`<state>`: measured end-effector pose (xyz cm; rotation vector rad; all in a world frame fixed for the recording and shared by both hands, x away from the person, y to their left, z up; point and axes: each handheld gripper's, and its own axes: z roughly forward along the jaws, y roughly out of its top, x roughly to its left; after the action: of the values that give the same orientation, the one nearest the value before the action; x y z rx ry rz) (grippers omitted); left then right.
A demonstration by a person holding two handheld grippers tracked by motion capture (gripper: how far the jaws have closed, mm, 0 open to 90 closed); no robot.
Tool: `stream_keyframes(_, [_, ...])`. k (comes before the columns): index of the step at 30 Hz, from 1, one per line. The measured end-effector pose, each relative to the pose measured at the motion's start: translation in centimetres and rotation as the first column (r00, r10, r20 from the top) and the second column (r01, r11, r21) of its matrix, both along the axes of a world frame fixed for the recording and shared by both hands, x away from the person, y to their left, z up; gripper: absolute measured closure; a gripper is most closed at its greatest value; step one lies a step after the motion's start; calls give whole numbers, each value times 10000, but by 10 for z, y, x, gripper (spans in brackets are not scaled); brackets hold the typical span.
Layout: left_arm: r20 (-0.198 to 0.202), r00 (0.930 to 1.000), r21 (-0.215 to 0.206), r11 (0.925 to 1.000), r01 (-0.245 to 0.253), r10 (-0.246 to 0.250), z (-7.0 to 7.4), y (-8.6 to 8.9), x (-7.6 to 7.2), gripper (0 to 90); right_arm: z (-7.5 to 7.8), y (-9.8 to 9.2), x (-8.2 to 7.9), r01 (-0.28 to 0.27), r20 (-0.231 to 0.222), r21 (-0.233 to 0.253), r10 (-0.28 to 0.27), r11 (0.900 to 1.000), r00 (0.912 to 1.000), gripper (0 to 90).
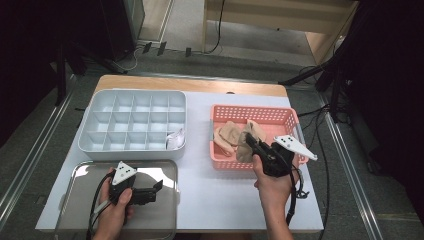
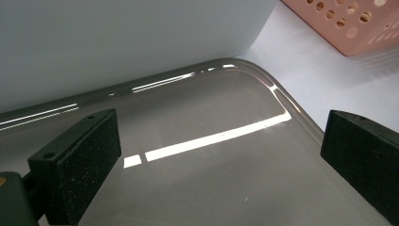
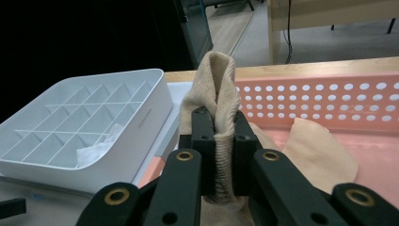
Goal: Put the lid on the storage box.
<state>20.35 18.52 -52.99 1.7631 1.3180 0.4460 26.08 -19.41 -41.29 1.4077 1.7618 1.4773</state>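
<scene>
Right gripper (image 3: 218, 136) clamps a beige sock (image 3: 212, 82) at its ribbed cuff, over the near left corner of the pink basket (image 1: 287, 114). The sock is judged light, soft and limp; a pinch on the doubled cuff should hold without slipping. About three beige socks sit in the basket, the exact count unclear. One white divided box (image 1: 100, 117) holds one white sock (image 1: 176, 139) in its near right cell. Left gripper (image 2: 221, 155) stands spread, holding nothing, over one metal tray (image 2: 263, 84).
</scene>
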Motion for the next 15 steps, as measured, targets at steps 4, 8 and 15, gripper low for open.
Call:
stream_keyframes(4, [13,10000,-32,10000,-15,15,0,0,0,0,-3,-1,-11,-48,64,18,48,10000,10000,855])
stream_keyframes(8, [43,10000,-63,10000,-16,16,1,1,0,0,-9,-3,-22,-129,74,31,129,9999,9999,855])
stream_keyframes(15, [102,9999,-125,9999,-38,40,2,1,0,0,-21,-5,-37,-209,34,146,208,9997,9998,854])
